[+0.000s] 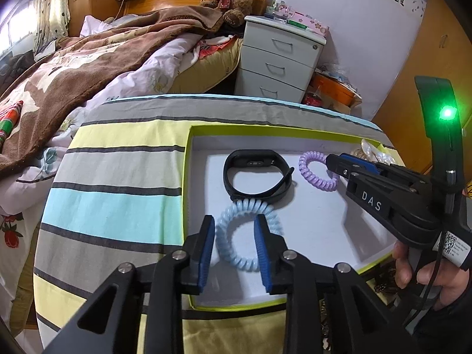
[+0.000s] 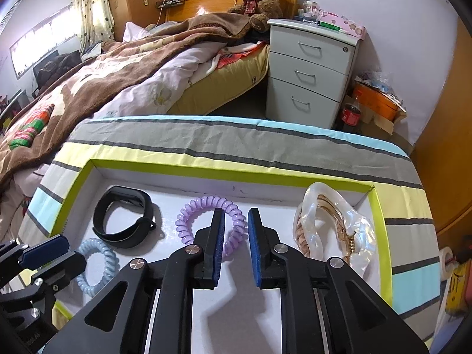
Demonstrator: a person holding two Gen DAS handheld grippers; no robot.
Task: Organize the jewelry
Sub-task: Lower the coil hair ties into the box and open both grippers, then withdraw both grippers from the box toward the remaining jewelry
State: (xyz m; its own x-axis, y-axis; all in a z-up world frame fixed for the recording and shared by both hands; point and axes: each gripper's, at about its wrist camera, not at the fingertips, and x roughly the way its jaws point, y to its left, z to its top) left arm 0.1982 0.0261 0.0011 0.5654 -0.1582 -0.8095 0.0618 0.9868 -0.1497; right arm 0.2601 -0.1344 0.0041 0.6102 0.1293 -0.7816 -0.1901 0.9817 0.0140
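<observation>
A shallow white box with a lime rim [image 1: 188, 159] [image 2: 224, 174] lies on a striped cloth. In it lie a black wristband [image 1: 256, 174] [image 2: 122, 221], a light blue spiral band [image 1: 247, 236] [image 2: 96, 265], a purple spiral band [image 1: 317, 171] [image 2: 211, 221] and a pearly hair claw with gold bangles [image 2: 333, 230]. My left gripper [image 1: 234, 247] is open, its fingers astride the left side of the blue band. My right gripper [image 2: 234, 246] is open just over the purple band's right side; it shows in the left wrist view [image 1: 339, 162].
The striped cloth [image 1: 118, 183] covers a small round-edged table. Behind it are a bed with a brown blanket [image 1: 88, 59], a teddy bear [image 2: 259, 0], a white three-drawer cabinet [image 2: 309, 73] and an orange box [image 2: 374, 100] on the floor.
</observation>
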